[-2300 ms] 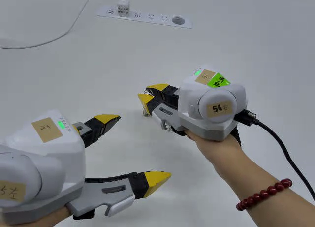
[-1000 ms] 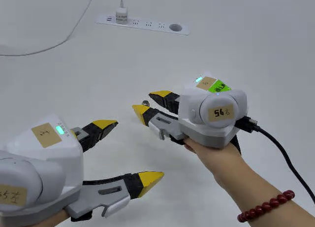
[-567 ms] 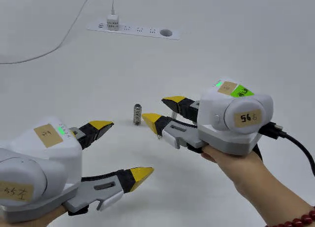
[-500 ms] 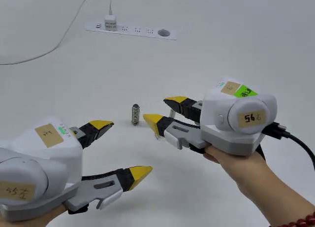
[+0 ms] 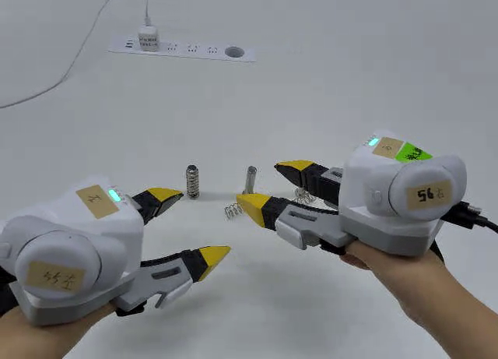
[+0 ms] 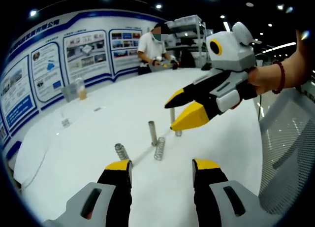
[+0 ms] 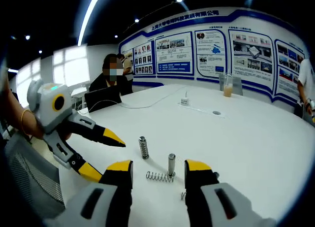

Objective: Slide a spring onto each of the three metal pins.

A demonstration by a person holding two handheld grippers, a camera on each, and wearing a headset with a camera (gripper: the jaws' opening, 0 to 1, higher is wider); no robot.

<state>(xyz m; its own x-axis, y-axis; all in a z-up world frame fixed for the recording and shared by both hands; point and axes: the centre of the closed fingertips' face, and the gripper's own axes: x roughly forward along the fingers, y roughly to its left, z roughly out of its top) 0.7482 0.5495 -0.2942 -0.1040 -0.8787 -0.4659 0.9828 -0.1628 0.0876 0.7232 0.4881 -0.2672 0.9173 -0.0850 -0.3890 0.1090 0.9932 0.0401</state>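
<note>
- On the white table [image 5: 93, 141] in front of you, two pins stand upright side by side. The left pin [image 5: 192, 181] already wears a spring over its shaft. The bare pin [image 5: 250, 178] to its right carries none.
- A loose spring [image 5: 233, 211] lies on its side just in front of the bare pin. From the right gripper view it lies at the pin's foot; whether the two touch, you cannot tell.
- Your right gripper [image 5: 259, 181] has its jaws spread wide and grips nothing. Its yellow tips point toward the bare pin, near it but apart. The lower tip hangs just beside the loose spring.
- A second spring [image 5: 305, 195] lies on the table between that gripper's jaws in the head view, partly hidden by them.
- Your left gripper [image 5: 202, 221] is also spread wide and empty. Its upper tip sits near the left pin without touching it, and both jaws are clear of the springs.
- In the left gripper view, what looks like a third pin [image 6: 173, 119] stands upright just behind the right gripper's lower tip. Whether it carries a spring, you cannot tell.
- At the far side of the table lies a power strip [image 5: 183, 49] with a plug [image 5: 147, 38] in its left end.
</note>
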